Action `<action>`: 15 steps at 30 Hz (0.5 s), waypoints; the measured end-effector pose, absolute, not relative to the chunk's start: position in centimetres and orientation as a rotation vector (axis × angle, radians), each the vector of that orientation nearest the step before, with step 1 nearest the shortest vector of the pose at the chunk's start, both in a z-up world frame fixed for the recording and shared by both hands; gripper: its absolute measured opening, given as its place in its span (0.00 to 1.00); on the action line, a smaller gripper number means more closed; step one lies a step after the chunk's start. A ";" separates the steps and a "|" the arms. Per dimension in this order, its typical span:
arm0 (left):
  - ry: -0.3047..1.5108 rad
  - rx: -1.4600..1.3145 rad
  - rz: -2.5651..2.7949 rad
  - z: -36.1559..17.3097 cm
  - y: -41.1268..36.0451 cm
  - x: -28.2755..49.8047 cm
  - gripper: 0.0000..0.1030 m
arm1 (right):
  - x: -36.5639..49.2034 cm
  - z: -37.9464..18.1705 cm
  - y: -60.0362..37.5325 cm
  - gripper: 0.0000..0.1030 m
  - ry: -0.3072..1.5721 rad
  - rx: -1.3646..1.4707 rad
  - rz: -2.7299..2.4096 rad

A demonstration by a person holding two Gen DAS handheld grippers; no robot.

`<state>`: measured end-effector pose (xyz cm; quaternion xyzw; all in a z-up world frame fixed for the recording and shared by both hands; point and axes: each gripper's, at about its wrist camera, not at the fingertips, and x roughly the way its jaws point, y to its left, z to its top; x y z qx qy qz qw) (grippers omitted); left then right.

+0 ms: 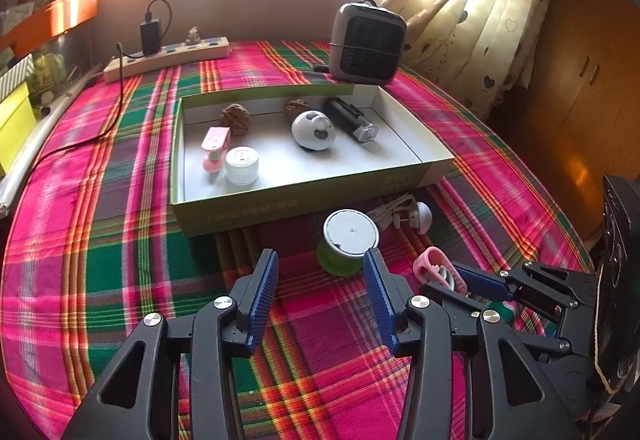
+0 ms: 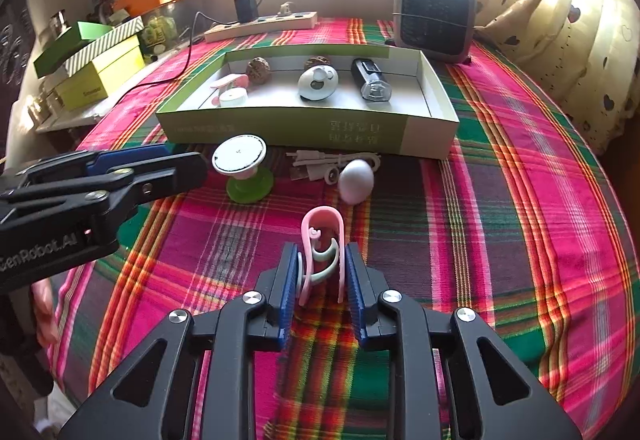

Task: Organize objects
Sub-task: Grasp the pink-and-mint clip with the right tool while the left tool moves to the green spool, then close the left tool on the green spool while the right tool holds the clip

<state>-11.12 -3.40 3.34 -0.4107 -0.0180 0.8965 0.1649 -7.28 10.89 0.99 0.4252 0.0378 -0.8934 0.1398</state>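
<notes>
A green cardboard box (image 1: pixel 240 214) (image 2: pixel 280 128) on the plaid cloth holds two walnuts, a pink clip, a white jar (image 1: pixel 242 165), a white egg-shaped gadget (image 1: pixel 313 130) and a black torch (image 1: pixel 352 119). In front of it stand a green stand with a white round top (image 1: pixel 348 240) (image 2: pixel 242 166) and a white egg charger with cable (image 1: pixel 418 216) (image 2: pixel 356 180). My left gripper (image 1: pixel 322 272) is open just short of the green stand. My right gripper (image 2: pixel 322 268) is closed around a pink and grey clip (image 2: pixel 322 244) (image 1: pixel 436 268) resting on the cloth.
A grey fan heater (image 1: pixel 366 42) stands behind the box. A power strip (image 1: pixel 168 58) with a charger and black cable lies at the back left. Stacked boxes (image 2: pixel 92 60) sit off the table's left. A curtain (image 1: pixel 480 20) hangs at right.
</notes>
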 end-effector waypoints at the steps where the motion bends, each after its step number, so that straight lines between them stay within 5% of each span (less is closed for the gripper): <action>1: -0.047 -1.175 2.555 3.3 -3.2 -11.2 0.42 | -7.2 1.0 11.0 0.24 0.116 1.223 -2.577; 15: -0.003 -1.233 2.575 2.7 -0.4 -13.1 0.43 | -7.7 1.1 14.1 0.24 0.106 1.217 -2.566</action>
